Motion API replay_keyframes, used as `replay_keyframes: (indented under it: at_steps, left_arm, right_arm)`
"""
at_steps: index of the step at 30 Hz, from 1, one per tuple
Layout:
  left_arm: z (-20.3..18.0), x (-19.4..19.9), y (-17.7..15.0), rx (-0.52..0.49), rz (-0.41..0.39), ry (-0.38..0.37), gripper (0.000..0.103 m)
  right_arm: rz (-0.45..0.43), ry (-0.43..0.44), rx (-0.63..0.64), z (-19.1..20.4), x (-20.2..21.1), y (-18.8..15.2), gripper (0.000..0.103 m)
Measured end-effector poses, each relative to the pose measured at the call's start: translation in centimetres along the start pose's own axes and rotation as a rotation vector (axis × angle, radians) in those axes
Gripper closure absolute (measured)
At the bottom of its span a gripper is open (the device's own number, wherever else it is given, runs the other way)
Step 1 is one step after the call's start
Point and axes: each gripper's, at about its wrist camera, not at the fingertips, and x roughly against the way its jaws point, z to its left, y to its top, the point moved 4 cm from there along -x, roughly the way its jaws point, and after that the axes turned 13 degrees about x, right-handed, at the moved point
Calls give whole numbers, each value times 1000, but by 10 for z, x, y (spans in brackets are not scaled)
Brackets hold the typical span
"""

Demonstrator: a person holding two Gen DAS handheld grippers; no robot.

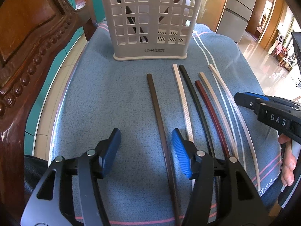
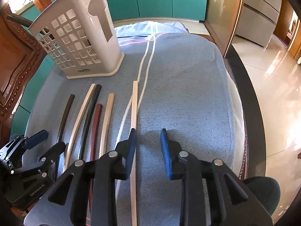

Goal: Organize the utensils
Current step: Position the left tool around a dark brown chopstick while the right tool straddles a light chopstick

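Bare towel [image 2: 188, 94] right of chopsticks [image 2: 134, 105]; holder [image 2: 79, 37] behind.

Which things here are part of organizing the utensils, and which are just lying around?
Job:
- six loose chopsticks on the towel, e.g. the dark brown chopstick
- utensil holder, already holding some sticks
- left gripper, right gripper, both open

Around:
- blue towel
- carved wooden chair

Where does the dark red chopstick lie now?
In the left wrist view, the dark red chopstick lies flat on the blue towel, right of centre, between the black chopstick and a beige chopstick.
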Motion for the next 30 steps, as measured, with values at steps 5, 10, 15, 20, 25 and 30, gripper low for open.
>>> replay_keyframes:
  at_steps: [5,10,15,20,25,30]
  left_arm:
    - [0,-1,1,-2,-1,0,43]
    - [0,-1,0,-2,-1,0,43]
    - [-1,-2,1,-4,-2,-1,43]
    - [-2,-3,1,-6,-4,-1,42]
    - [-3,-3,1,-7,-5,-1,41]
    - [-3,-3,1,-6,-5,0,41]
  right_arm:
    - [12,40,9,3,-4,0,57]
    - [8,-61,88,20,-7,0,53]
    - [4,-50,80,17,-6,0,53]
    - [-5,-24,53,12,-5,1,54]
    - [-9,-45,57,11,-4,2,60]
    - [-12,-50,49,9,-4,1,65]
